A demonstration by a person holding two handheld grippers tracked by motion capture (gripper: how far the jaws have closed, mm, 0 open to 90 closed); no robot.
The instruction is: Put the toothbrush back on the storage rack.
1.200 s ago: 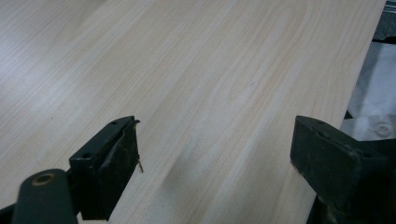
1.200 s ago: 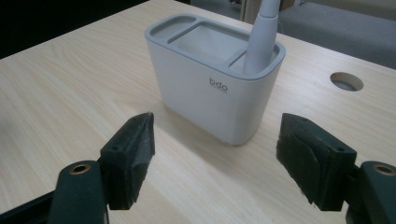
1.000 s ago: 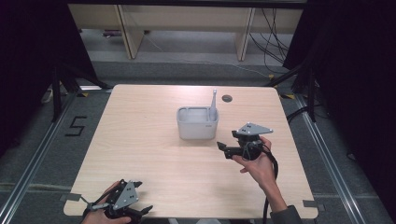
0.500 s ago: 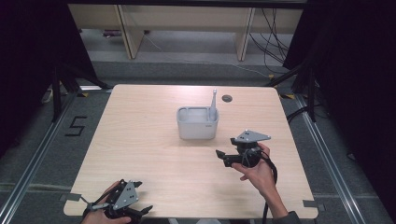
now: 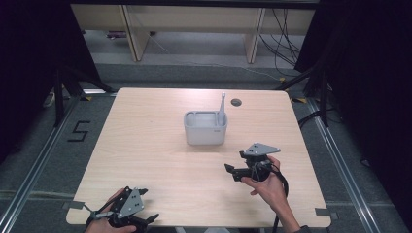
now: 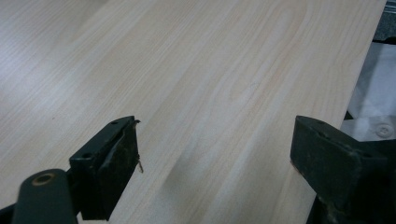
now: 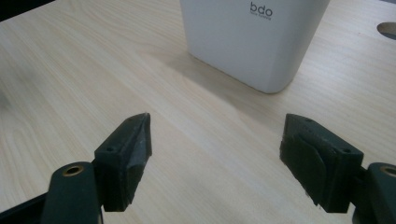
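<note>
A white rectangular container stands in the middle of the table, with a pale grey handle sticking up from its right corner. In the right gripper view the container carries a "bdo" label and sits just beyond my right gripper, whose jaws are wide apart and hold nothing. From above, my right gripper hangs over the table to the container's near right and points left. My left gripper rests at the near left table edge. In its own view my left gripper is open over bare wood.
The light wooden table has a round cable hole at the back right, also seen as the hole. Dark floor, metal rails and cables surround the table. The table's front edge runs close to the left gripper.
My right gripper has drawn back from the container toward the near edge of the table, still open. The left gripper has not moved.
</note>
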